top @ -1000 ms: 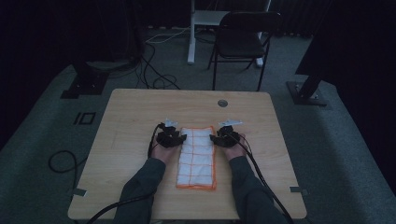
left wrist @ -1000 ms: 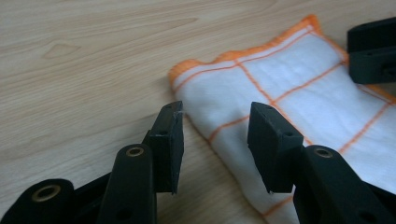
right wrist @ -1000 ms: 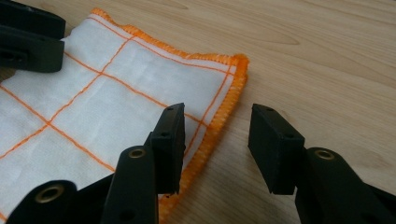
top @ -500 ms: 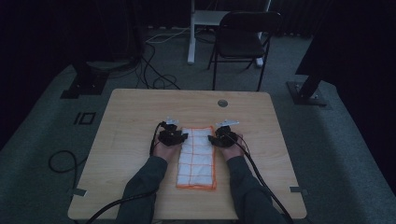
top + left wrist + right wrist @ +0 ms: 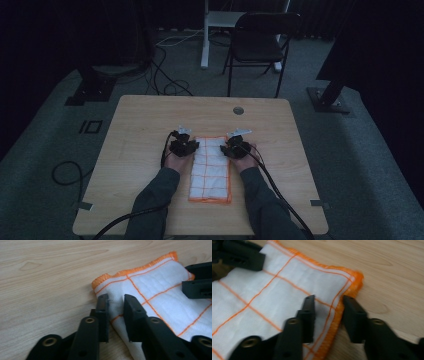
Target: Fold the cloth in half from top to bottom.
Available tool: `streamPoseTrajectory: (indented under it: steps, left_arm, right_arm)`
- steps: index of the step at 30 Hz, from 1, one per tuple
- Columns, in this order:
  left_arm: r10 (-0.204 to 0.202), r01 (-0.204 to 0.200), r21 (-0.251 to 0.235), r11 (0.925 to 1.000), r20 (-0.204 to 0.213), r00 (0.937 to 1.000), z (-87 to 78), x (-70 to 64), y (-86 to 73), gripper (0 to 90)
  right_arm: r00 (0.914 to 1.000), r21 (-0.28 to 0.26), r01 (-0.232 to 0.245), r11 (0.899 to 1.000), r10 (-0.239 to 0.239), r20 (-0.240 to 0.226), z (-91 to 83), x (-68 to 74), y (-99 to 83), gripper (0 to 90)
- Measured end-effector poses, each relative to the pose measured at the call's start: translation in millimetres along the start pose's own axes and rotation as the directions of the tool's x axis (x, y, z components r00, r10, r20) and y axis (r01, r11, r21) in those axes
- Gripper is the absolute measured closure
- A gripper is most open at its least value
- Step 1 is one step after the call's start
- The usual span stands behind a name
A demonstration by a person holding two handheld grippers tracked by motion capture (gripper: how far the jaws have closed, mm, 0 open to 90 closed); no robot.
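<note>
A folded white cloth [image 5: 211, 169] lay at centre frame on the table [image 5: 135, 125]. The left tongs [image 5: 115, 312] and right tongs [image 5: 329, 315] sat released, straddling its upper corners; gripping and any further folding remained.

No legible text, label, brand, number or sign found on any surface inspected. The cloth [image 5: 211, 169] carries an orange grid of stitched lines and an orange hem, no lettering. The desk [image 5: 140, 130] shows bare wood grain. Both tools are plain black, unmarked.
</note>
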State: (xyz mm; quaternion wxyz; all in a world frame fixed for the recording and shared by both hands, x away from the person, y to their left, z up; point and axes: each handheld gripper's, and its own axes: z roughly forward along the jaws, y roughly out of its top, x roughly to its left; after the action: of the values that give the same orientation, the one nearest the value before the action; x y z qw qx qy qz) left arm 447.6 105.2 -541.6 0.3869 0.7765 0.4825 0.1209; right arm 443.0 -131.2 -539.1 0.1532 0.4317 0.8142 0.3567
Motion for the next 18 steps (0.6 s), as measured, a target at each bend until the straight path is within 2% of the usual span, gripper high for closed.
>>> streamPoseTrajectory:
  steps: [2,4,7,10,13,18]
  left_arm:
    - [-0.009,0.009,0.000,1.0000,0.011,0.9999,0.2,0.2,-0.3,82.4]
    - [-0.011,0.011,0.001,0.9999,0.014,0.9998,-0.5,0.2,-0.4,85.0]
    - [-0.003,0.003,-0.002,1.0000,0.011,0.9999,-2.9,-0.4,1.0,85.8]
    - [0.002,-0.002,-0.022,0.9998,0.011,0.9999,-7.8,-0.6,4.3,85.9]
    - [0.003,-0.002,-0.055,0.9985,0.013,0.9999,-15.3,-1.5,9.7,86.0]
    - [0.031,-0.028,-0.107,0.9939,0.029,0.9991,-30.7,-6.0,19.9,85.8]
  right_arm:
    - [0.9996,0.011,-0.013,1.000,0.013,-0.026,0.2,-0.2,1.5,79.5]
    - [0.9987,0.009,-0.025,1.000,0.026,-0.043,0.3,-1.5,1.2,83.5]
    - [0.9998,-0.006,0.001,1.000,-0.001,-0.020,-0.2,1.8,0.8,84.5]
    - [0.9999,-0.034,0.004,0.999,-0.005,-0.015,-4.0,1.7,2.7,84.7]
    - [0.9997,-0.078,0.013,0.997,-0.014,-0.017,-12.5,1.6,7.5,84.7]
    - [0.9996,-0.142,0.028,0.990,-0.029,-0.003,-24.8,2.9,12.4,84.7]
